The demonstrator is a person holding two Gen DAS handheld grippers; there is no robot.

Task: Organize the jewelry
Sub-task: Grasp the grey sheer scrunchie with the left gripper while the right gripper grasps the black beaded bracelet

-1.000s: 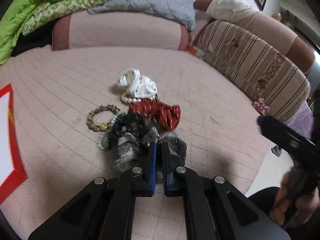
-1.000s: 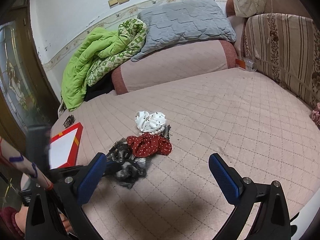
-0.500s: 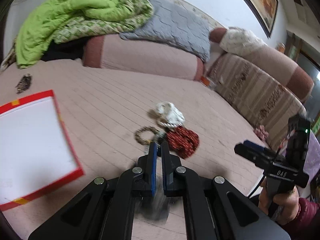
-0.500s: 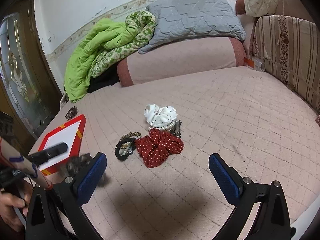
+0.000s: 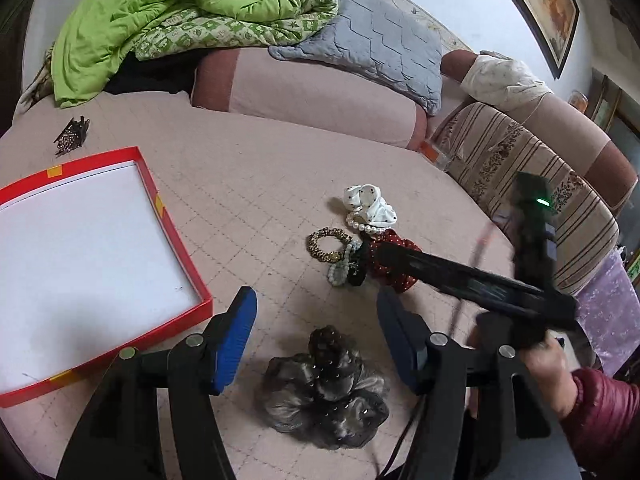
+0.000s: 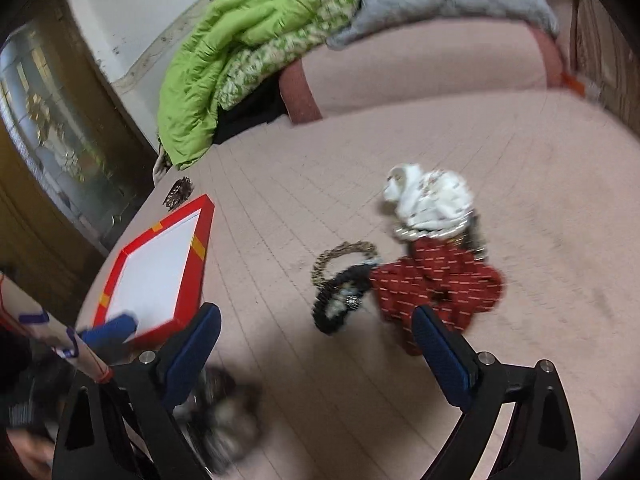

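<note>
with my left gripper (image 5: 314, 344) spread wide and empty, the grey scrunchie (image 5: 326, 396) lies outside the red tray (image 5: 182, 264); regrasping could snag it.

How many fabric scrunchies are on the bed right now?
3: a white scrunchie at the far end of the pile, a red scrunchie just nearer, and a dark scrunchie apart, near the red tray.

Quilted matt pink cloth bed cover (image 5: 280, 184), glossy red card tray (image 5: 182, 256) with smooth white paper base, sheer dark gauzy scrunchie (image 5: 324, 396), shiny pearl beads (image 5: 360, 226), red dotted cloth scrunchie (image 6: 440, 284), matt blue tool pads (image 5: 236, 340)
</note>
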